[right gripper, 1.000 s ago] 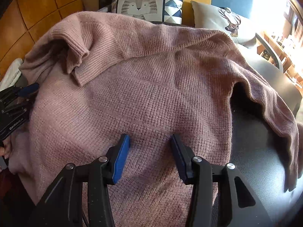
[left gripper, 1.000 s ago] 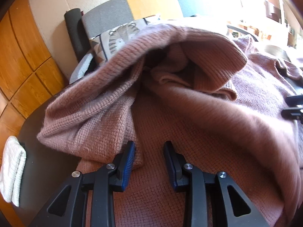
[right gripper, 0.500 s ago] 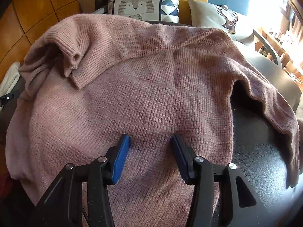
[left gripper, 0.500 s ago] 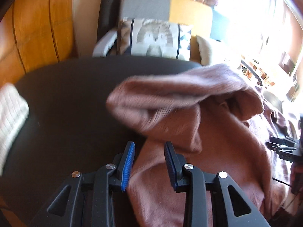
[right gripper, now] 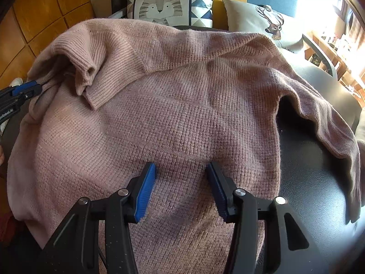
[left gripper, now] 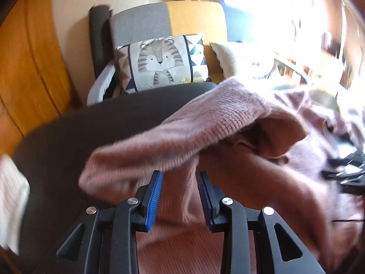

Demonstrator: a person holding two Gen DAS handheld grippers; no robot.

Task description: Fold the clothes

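On the dark round table (right gripper: 319, 171) lies a pink sweater (right gripper: 178, 105). It is spread flat and covers most of the top. One sleeve (right gripper: 330, 125) hangs out to the right side over the bare table. On the left side the knit is bunched up, with a ribbed cuff (right gripper: 87, 75) curled on top of it.

The right gripper (right gripper: 181, 180) hangs just over the near part of the sweater. Its blue pads are spread apart and nothing is between them. They do not pinch the cloth.

The left gripper (left gripper: 180, 187) is at the left edge of the sweater. From its own view a fold of pink knit runs up between its two blue pads. The picture is blurry there, so I cannot tell if the pads press on the fold or just sit beside it. In the right view the tip of the left gripper (right gripper: 25, 89) touches the bunched edge of the sweater.

A white cloth (left gripper: 11, 205) sits at the far left of the table. Behind the table is a sofa (left gripper: 194, 18) in grey, yellow and blue. A tiger pillow (right gripper: 164, 5) and a deer pillow (right gripper: 262, 25) lean on it. Wood panels (left gripper: 29, 64) are on the left.
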